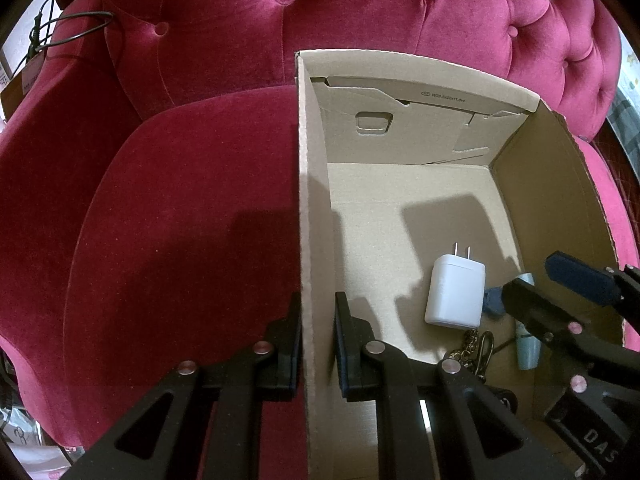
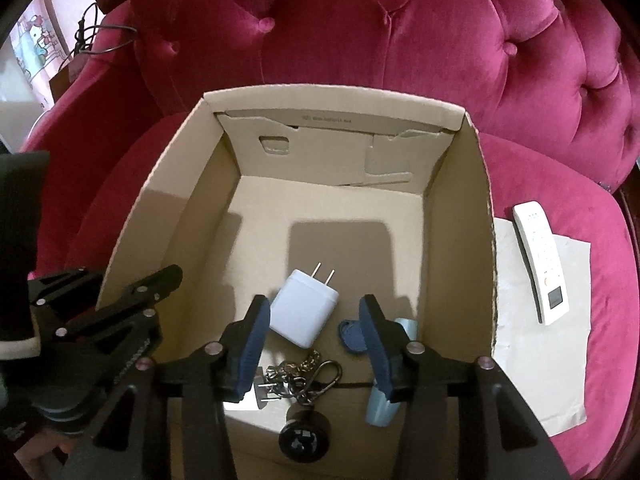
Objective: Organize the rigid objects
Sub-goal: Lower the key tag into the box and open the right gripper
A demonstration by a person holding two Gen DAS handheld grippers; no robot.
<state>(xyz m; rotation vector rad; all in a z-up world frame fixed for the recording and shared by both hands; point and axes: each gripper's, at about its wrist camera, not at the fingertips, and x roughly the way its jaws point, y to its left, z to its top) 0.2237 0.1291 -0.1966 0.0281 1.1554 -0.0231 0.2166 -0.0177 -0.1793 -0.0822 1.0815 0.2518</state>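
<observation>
Your left claw (image 1: 318,344) pinches the cardboard box (image 1: 306,200) wall; your right claw (image 2: 316,344) hangs spread over the charger (image 2: 304,312) inside. Remaining is the remote (image 2: 540,264), beside the box on the sofa (image 2: 360,40); reach right next.

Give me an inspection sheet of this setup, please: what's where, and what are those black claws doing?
Surface: red velvet armchair seat; a white sheet lies beside the box.
Job's things: cardboard box holds a white charger, blue tag, key chain, pale blue tube. White remote lies outside on the sheet.
Clutter: nothing seen.
Grippers: left gripper straddles the box's left wall; right gripper open above the contents, empty.
Cables: black cord on the armrest.
Surroundings: tufted chair back, patterned wall.
</observation>
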